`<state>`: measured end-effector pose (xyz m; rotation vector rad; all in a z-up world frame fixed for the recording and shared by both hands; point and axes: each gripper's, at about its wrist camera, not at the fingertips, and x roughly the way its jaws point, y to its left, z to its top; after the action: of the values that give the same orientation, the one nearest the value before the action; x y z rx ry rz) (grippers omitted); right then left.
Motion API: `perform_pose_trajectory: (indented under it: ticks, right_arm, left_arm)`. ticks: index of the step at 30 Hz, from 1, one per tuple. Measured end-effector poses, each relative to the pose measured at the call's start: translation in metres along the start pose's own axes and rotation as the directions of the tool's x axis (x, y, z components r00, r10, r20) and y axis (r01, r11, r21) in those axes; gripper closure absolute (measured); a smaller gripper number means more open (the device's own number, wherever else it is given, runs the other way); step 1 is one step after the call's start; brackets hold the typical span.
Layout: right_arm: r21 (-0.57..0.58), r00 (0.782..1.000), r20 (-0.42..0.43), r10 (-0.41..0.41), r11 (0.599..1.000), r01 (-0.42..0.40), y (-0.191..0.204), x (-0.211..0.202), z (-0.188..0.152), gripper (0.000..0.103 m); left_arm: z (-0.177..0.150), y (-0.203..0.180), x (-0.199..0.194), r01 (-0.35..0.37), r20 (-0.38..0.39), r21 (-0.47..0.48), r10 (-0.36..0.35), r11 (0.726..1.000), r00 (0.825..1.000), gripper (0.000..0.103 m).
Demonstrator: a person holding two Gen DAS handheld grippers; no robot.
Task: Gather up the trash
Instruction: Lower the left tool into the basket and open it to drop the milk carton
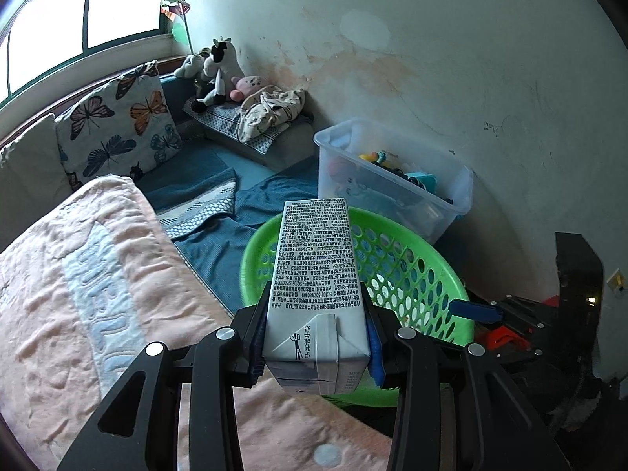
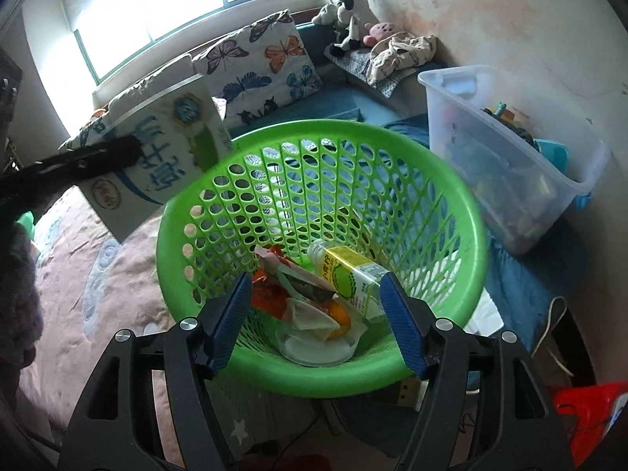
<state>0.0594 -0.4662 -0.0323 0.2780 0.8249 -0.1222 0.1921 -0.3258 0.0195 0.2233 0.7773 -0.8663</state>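
Observation:
My left gripper [image 1: 316, 347] is shut on a white milk carton [image 1: 314, 274] with black print, held in the air just left of the green basket's rim [image 1: 447, 274]. The right wrist view shows the same carton [image 2: 157, 157] at the basket's left edge, with a black finger [image 2: 98, 157] across it. My right gripper [image 2: 316, 314] is open and empty, hovering over the green perforated basket [image 2: 451, 212]. Inside lie a yellow-labelled plastic bottle [image 2: 353, 278], orange wrappers [image 2: 271, 294], a clear plastic cup [image 2: 314, 345] and an orange piece.
A pink blanket [image 1: 78, 294] covers the bed at left. A clear plastic bin of toys [image 1: 392, 180] stands right of the basket by the wall. A butterfly pillow [image 1: 114, 125] and plush toys [image 1: 219, 70] lie at the back. A red object [image 2: 588, 408] sits at lower right.

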Motion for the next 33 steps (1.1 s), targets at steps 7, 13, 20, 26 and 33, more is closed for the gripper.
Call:
perform_pose_trajectory:
  ticks: [7, 13, 20, 26, 33]
  right_arm:
    - [0.018, 1.0, 0.017, 0.0, 1.0, 0.0, -0.008, -0.011, -0.005, 0.035]
    - [0.041, 1.0, 0.022, -0.006, 0.999, 0.005, -0.017, -0.016, -0.009, 0.034]
    - [0.057, 1.0, 0.019, -0.009, 0.998, 0.008, -0.022, -0.016, -0.013, 0.034]
    - [0.065, 1.0, 0.019, -0.01, 0.998, 0.008, -0.024, -0.016, -0.013, 0.034]
    - [0.068, 1.0, 0.022, -0.009, 0.998, 0.007, -0.025, -0.017, -0.014, 0.032]
  left_arm:
    - [0.001, -0.009, 0.018, 0.005, -0.039, 0.004, -0.005, 1.0, 0.999, 0.064]
    - [0.003, -0.014, 0.035, 0.004, -0.067, 0.01, -0.003, 1.0, 0.998, 0.064]
    - [0.005, -0.017, 0.048, 0.006, -0.09, 0.005, -0.005, 1.0, 0.996, 0.064]
    - [0.004, -0.016, 0.055, 0.004, -0.106, -0.001, -0.004, 1.0, 0.994, 0.064]
    - [0.002, -0.016, 0.06, 0.009, -0.124, -0.011, -0.011, 1.0, 0.992, 0.064]
